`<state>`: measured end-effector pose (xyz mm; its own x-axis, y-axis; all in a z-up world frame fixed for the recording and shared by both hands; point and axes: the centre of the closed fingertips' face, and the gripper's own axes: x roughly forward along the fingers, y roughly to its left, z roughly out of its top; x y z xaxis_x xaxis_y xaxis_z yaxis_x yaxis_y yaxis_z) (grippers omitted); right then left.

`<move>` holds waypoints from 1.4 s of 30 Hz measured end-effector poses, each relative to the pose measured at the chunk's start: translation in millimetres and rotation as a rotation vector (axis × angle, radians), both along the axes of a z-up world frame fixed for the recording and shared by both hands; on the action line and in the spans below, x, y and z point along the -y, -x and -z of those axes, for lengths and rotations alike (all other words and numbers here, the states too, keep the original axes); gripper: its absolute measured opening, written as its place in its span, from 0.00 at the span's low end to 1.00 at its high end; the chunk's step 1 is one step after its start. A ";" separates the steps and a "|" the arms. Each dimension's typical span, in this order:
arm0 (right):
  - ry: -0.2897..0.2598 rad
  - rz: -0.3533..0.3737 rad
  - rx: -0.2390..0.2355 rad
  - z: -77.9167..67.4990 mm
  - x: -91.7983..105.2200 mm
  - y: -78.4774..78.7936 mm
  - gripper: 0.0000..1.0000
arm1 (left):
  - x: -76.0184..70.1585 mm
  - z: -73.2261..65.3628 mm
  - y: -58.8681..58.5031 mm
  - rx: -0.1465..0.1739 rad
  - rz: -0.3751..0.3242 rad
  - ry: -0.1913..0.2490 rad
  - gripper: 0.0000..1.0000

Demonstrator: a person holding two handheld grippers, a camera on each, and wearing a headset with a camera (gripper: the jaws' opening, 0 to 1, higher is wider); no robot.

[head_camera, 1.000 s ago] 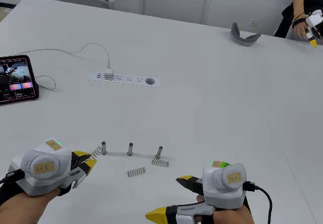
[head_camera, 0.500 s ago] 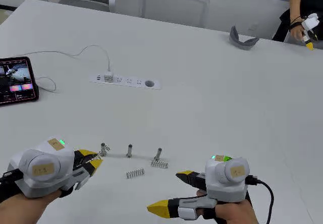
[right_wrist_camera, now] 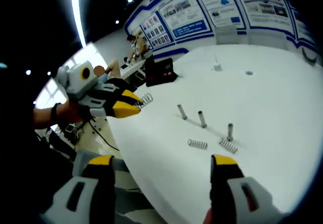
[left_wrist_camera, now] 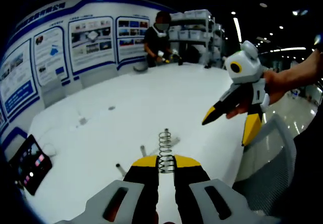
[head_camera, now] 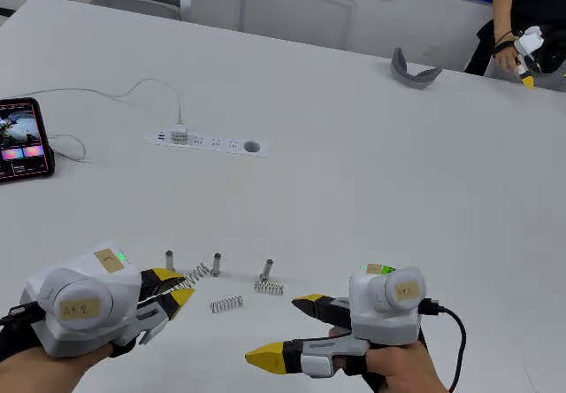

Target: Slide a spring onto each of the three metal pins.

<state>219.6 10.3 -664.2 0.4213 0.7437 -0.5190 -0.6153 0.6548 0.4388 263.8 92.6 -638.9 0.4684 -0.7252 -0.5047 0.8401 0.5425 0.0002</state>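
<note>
Bright even overhead light, sharp centres, fisheye-warped edges

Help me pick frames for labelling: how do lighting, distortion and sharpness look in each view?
Head view: even, soft light on the white table, faint shadows by the pins, sharp. Left gripper view: fisheye bending, bright ceiling strips, the spring in the left claw crisp. Right gripper view: strong curvature, a glaring strip upper left, the open right claw soft.

right tool (right_wrist_camera: 162, 161) gapes wide; three pins (right_wrist_camera: 202, 119) stand beside two springs (right_wrist_camera: 197, 144)
</note>
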 end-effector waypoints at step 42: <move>-0.274 -0.008 -0.029 -25.2 -33.3 -7.6 0.20 | 47.3 9.8 46.2 0.008 0.213 -0.042 0.10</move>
<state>227.1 43.6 -639.0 0.4027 0.8614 -0.3097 -0.6045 0.5043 0.6166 217.5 45.3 -648.7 0.3108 -0.7865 -0.5338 0.9356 0.3522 0.0259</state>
